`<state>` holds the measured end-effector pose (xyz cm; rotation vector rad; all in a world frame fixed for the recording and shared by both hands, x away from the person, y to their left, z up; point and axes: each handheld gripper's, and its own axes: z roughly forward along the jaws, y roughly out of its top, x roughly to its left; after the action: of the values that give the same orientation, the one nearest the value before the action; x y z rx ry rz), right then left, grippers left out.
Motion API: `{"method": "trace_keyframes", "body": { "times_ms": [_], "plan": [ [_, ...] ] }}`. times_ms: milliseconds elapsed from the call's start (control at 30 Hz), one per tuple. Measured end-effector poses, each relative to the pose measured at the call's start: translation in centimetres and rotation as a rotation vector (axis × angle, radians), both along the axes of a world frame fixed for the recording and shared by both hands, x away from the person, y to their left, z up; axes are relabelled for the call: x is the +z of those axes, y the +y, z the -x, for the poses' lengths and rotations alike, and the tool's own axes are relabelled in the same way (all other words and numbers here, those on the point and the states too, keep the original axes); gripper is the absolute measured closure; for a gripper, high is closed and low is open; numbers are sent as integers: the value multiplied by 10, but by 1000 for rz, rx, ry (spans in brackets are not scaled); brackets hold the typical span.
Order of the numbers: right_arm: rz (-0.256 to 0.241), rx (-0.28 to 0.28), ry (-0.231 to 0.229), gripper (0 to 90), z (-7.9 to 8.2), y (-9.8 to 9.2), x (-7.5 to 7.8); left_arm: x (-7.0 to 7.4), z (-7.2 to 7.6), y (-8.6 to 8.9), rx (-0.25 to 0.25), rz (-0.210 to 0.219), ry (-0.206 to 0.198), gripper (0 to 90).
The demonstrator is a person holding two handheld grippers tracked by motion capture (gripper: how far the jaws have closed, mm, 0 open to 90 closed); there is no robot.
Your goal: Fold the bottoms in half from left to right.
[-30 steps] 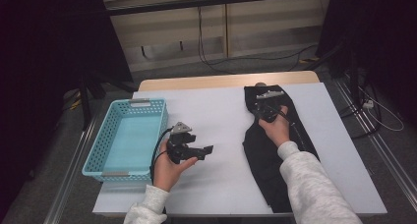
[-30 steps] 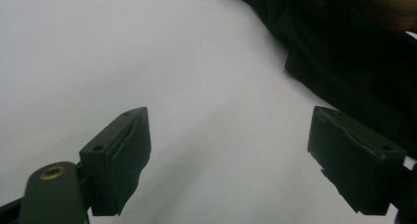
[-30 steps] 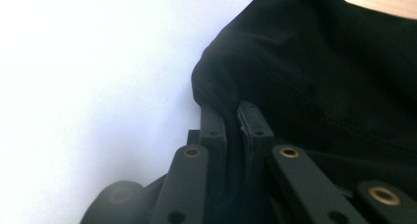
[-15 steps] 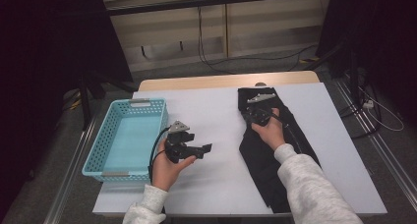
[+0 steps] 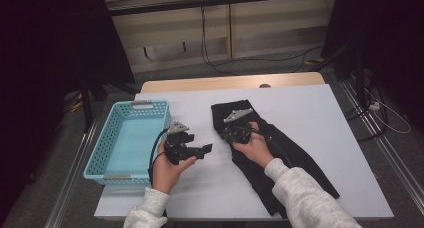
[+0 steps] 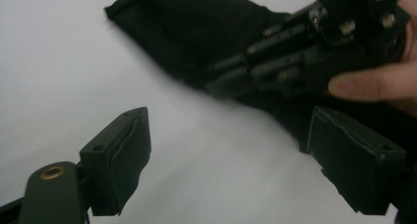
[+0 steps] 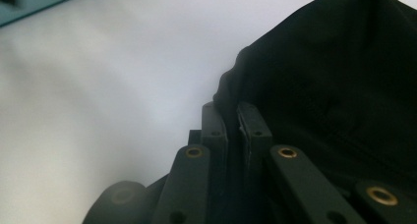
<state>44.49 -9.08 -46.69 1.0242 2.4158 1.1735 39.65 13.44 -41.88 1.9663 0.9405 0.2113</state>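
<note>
A person seated at a white table [image 5: 320, 138] works a black garment [image 5: 290, 158] with two hand-held grippers. The right gripper [image 5: 231, 133] is clamped on the garment's left edge, its jaws pinched together over a fold of the dark cloth, as the right gripper view shows [image 7: 231, 121]. The left gripper [image 5: 202, 150] hovers just to the left of it over bare tabletop, jaws spread wide and holding nothing; in the left gripper view its pads [image 6: 123, 160] frame the white surface, with the cloth [image 6: 196, 42] and the other gripper beyond.

A turquoise mesh basket [image 5: 100, 153] sits at the table's left side, close beside the left hand [image 5: 167, 170]; its pale blue floor is bare. No writing or brand can be read on the basket, the garment or the grippers.

The garment lies right of centre, running from near mid-table diagonally toward the near right corner, its lower end close to the front edge. Open white surface lies between basket and garment, along the far side, and at the right. A strip of wooden table top [image 5: 225, 83] shows past the white sheet's far edge.
</note>
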Motion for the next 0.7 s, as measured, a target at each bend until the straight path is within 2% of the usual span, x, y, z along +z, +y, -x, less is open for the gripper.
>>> {"method": "trace_keyframes", "body": {
  "times_ms": [33, 67, 133, 167, 233, 267, 300, 333, 367, 400, 433, 467, 500, 567, 667, 700],
  "plan": [
    [9, 45, 4, 833, 7, 10, 0, 2, 0, 2, 8, 3, -8, 164],
    [4, 59, 10, 832, 10, 13, 1, 2, 0, 2, 8, 3, -8, 164],
    [-36, 96, 64, 823, 16, 18, 1, 5, -1, 5, 23, 6, -8, 163],
    [-36, 108, 72, 806, 18, 21, 1, 6, -1, 5, 27, 5, -10, 162],
    [-8, 105, 53, 724, 20, 24, 3, 6, -1, 6, 32, 11, -6, 161],
    [-8, 105, 53, 724, 20, 24, 3, 6, -1, 6, 32, 11, -6, 160],
    [-30, 61, 65, 572, 19, 22, 6, 6, -1, 6, 34, 16, -4, 159],
    [-30, 61, 65, 572, 19, 22, 6, 6, -1, 6, 34, 16, -4, 158],
    [-46, 41, 58, 497, 20, 16, 12, 5, -1, 5, 28, 8, -2, 158],
    [-46, 41, 58, 497, 20, 16, 12, 5, -1, 5, 28, 8, -2, 157],
    [-25, 23, 27, 391, 23, 8, 19, 4, -2, 3, 24, 7, 1, 156],
    [-25, 23, 27, 391, 23, 8, 19, 4, -2, 3, 24, 7, 1, 155],
    [-22, 1, 15, 376, 28, -2, 28, 4, -2, 3, 24, 7, 3, 154],
    [-62, -15, 4, 346, 34, -14, 37, 3, -2, 2, 25, 10, 10, 152],
    [-51, -28, -22, 322, 41, -25, 44, 3, -3, 1, 23, 5, 12, 150],
    [-44, -55, -49, 310, 50, -40, 50, 3, -3, 0, 26, 7, 18, 147]
  ]
}}
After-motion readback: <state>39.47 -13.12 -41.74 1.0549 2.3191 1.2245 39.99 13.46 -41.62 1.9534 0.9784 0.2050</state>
